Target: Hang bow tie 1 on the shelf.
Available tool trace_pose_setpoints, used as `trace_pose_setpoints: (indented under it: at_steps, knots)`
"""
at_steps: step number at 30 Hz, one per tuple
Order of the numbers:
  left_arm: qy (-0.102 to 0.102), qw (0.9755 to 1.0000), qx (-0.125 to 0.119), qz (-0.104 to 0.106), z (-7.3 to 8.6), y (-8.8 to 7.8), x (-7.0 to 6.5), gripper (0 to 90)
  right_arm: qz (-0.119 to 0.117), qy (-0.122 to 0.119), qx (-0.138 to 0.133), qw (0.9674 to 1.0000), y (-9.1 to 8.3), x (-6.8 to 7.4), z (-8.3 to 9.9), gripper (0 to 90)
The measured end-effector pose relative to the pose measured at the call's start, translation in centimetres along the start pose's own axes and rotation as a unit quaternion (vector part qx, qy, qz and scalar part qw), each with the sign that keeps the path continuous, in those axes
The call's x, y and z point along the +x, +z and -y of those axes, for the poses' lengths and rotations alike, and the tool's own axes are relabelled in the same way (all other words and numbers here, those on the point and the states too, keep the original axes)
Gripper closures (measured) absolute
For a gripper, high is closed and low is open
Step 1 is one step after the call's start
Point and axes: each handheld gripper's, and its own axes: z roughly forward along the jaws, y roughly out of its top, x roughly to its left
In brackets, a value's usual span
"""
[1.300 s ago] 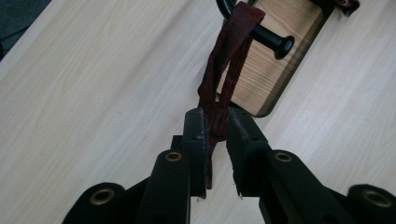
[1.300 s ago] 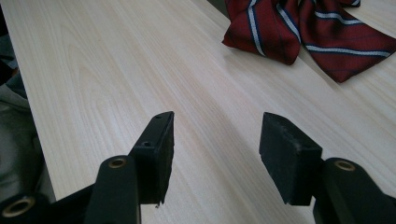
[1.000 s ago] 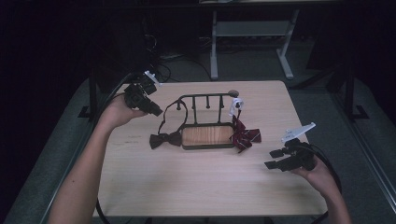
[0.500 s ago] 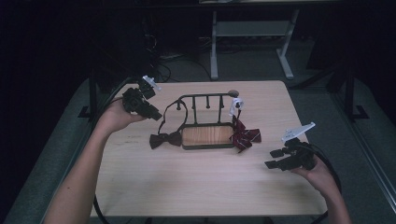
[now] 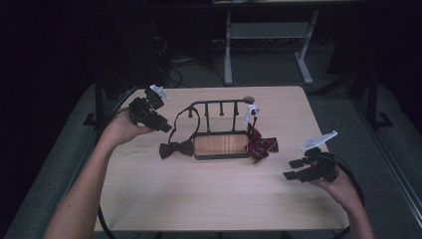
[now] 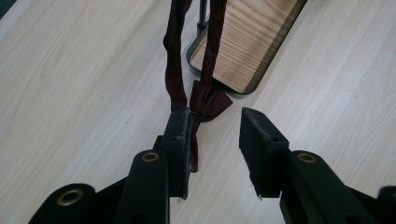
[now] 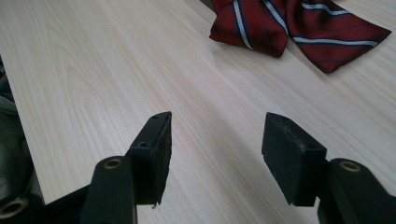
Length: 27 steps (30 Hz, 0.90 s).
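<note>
The work in hand is hanging bow ties on the small rack, a wooden base with a black rail, standing mid-table. The dark bow tie lies on the table at the rack's left end, its band looped up over the rail's left end. A striped bow tie lies at the rack's right end, with its white tag up by the rail.

The left gripper sits just left of the rack, and its jaws have just been opening. In the left gripper view they stand apart, the band brushing the inner face of the left jaw, no squeeze on it, so the tie looks let go.

To finish this step cleanly, I would draw that gripper straight back from the rack with the jaws wide, so the band does not snag and pull off the rail.

The right gripper rests well to the right of the rack, jaws parted and holding nothing, the striped tie ahead of it
</note>
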Motion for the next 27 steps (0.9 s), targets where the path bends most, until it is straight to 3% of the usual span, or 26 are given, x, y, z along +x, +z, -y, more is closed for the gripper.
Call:
trace_pose_setpoints:
  at_steps: [27]
  knots:
    - [0.005,0.9998,-0.015,0.008,1.7,0.2,-1.1,56.8,0.002,0.003,-0.001,1.0,0.1,0.0,0.0,42.0]
